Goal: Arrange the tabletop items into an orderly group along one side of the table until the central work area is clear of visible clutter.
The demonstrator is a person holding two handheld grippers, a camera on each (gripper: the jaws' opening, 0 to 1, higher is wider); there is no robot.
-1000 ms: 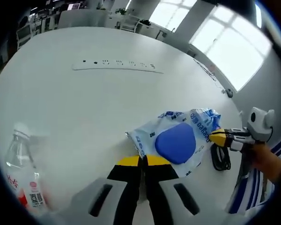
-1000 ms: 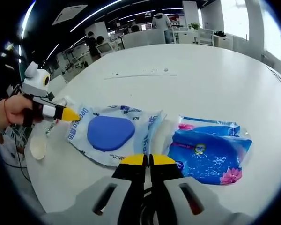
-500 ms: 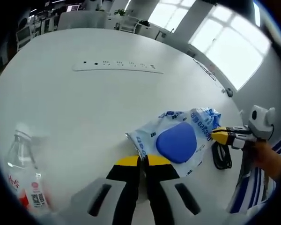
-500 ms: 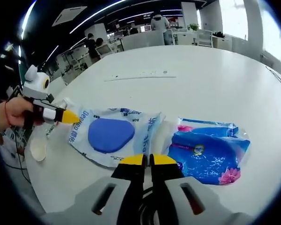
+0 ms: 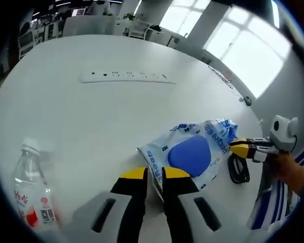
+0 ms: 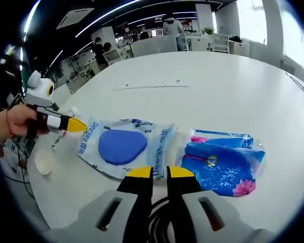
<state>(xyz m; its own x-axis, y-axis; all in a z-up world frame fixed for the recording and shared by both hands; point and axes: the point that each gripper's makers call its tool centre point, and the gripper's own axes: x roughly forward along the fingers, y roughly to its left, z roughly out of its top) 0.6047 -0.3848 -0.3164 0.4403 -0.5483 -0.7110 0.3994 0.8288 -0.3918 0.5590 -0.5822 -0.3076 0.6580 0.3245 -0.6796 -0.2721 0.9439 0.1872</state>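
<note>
A white packet with a blue oval [image 5: 192,154] lies on the white table [image 5: 91,116]; its near corner sits between the slightly parted jaws of my left gripper [image 5: 154,173]. The same packet [image 6: 120,147] lies ahead of my right gripper [image 6: 160,173], whose jaws stand a little apart with nothing between the tips. A blue tissue pack [image 6: 223,164] rests to the packet's right, its edge peeking out behind the packet [image 5: 225,126]. My left gripper [image 6: 73,124] touches the packet's left edge. My right gripper [image 5: 238,148] hovers above a black cable [image 5: 238,169].
A clear water bottle [image 5: 33,192] stands at the near left. A white power strip [image 5: 126,76] lies across the table's far part. Black cable loops [image 6: 157,223] show under my right jaws. Chairs and people [image 6: 172,23] are beyond the table.
Both pairs of jaws have parted slightly from shut. The left gripper view has drawn back a little; the packet and pack lie as before.
</note>
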